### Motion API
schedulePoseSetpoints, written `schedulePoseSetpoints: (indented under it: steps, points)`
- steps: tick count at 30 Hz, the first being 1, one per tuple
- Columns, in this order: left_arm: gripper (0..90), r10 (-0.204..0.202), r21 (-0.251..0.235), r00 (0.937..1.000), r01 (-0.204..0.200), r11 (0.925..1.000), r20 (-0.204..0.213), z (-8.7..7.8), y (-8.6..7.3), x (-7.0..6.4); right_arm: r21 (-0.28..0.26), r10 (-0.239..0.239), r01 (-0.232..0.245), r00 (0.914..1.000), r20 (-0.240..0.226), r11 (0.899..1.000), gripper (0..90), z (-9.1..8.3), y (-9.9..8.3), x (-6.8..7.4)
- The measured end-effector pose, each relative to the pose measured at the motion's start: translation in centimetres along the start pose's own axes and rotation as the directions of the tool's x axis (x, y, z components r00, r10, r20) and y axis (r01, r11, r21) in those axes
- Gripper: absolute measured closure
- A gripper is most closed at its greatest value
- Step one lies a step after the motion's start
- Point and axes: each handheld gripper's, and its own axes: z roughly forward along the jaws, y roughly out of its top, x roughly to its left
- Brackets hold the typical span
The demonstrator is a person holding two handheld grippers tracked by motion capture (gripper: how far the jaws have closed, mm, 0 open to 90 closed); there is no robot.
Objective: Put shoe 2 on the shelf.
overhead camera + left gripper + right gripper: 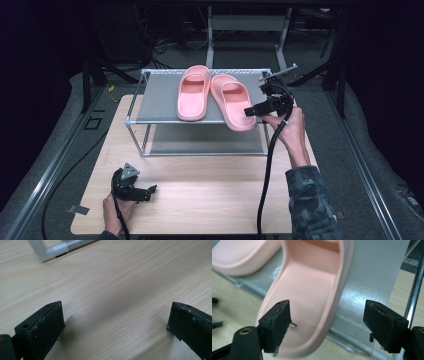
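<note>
Nearest the person's edge of the wooden table, the left gripper is lying low over the bare wood near the front left corner, held by a hand that is being cut off by the bottom of the high view. In the left gripper view its jaws are standing wide apart with nothing between them but wood grain; the outer parts of both jaws are running out of the picture, and a corner of the rack's frame is showing at the top.

Farther in, the two-level metal rack is standing across the middle of the table toward its far edge. Its lower shelf is lying in shadow, and little can be made out there.

The right gripper is hovering at the front right corner of the rack's top shelf, its jaws spread wide. In the right gripper view the heel of the right slipper is sitting between the jaws, closer to the left one, without either jaw pressing on it; whether the left jaw is touching the rim cannot be told. That heel is sticking out past the shelf's front edge.

The left slipper is lying just beside it on the same shelf, toes toward the far edge. No brand or writing can be read on either pink slipper.
</note>
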Motion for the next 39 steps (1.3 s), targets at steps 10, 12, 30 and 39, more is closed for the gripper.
schedulePoseSetpoints:
  steps: [10, 12, 30, 39]
  points:
    - [0.3, 0.001, 0.0, 1.0, -0.001, 1.0, -0.001, 0.0, 0.0, 0.0, -0.009, -0.065, 0.065, 0.9936, -0.092, 0.998, 32.5, -1.2, -3.6, 0.8]
    - [0.2, 0.001, 0.0, 1.0, -0.001, 1.0, -0.001, 0.0, 0.0, 0.0, -0.009, -0.067, 0.067, 0.9912, -0.114, 0.998, 38.4, -0.7, -4.1, 1.0]
    - [0.2, -0.001, 0.0, 1.0, 0.001, 1.0, 0.0, 0.0, 0.0, 0.0, -0.069, -0.096, 0.088, 0.9878, -0.122, 0.994, 55.6, 2.1, -2.5, 3.5]
    - [0.2, -0.001, 0.002, 1.0, 0.001, 1.0, 0.001, 0.0, 0.0, 0.0, -0.078, -0.102, 0.092, 0.9862, -0.131, 0.993, 55.3, 3.3, -1.3, 4.1]
